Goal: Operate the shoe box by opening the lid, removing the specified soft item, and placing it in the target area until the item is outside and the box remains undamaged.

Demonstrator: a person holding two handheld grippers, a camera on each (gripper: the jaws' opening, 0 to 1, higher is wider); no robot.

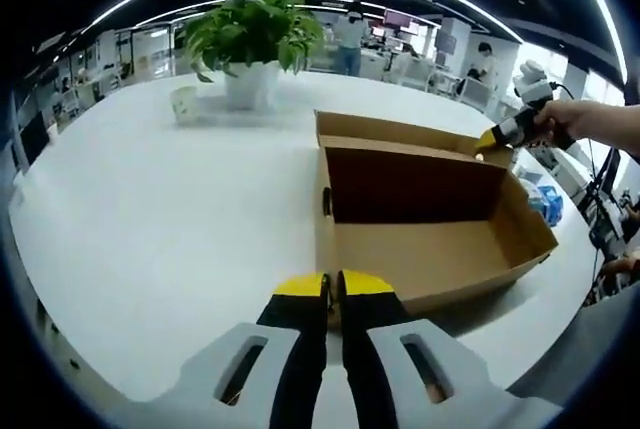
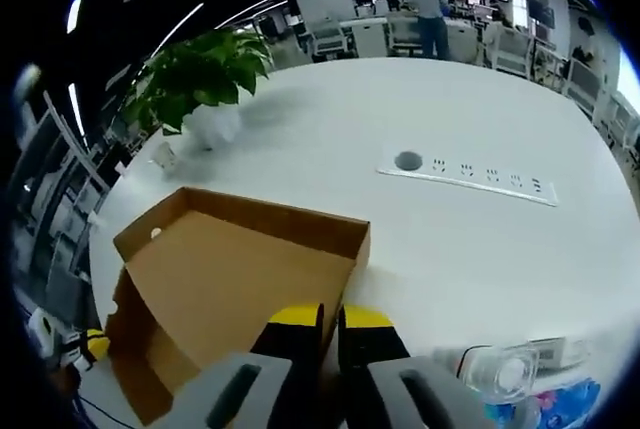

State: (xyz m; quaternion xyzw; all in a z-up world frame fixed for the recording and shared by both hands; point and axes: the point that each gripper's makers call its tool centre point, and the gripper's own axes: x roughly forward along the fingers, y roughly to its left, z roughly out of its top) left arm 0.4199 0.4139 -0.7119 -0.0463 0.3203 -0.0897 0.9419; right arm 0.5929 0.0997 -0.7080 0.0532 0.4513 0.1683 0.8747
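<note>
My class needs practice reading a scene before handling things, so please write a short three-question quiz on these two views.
1. True or false: the shoe box on the table has its lid shut.
2. Multiple choice: what stands on the table beyond the box in the left gripper view? A) a potted plant B) a kettle C) a laptop
3. Short answer: in the left gripper view, which gripper is at the far corner of the raised lid?

Key: 1 false, the lid stands open. 2 A. 3 the right gripper.
</note>
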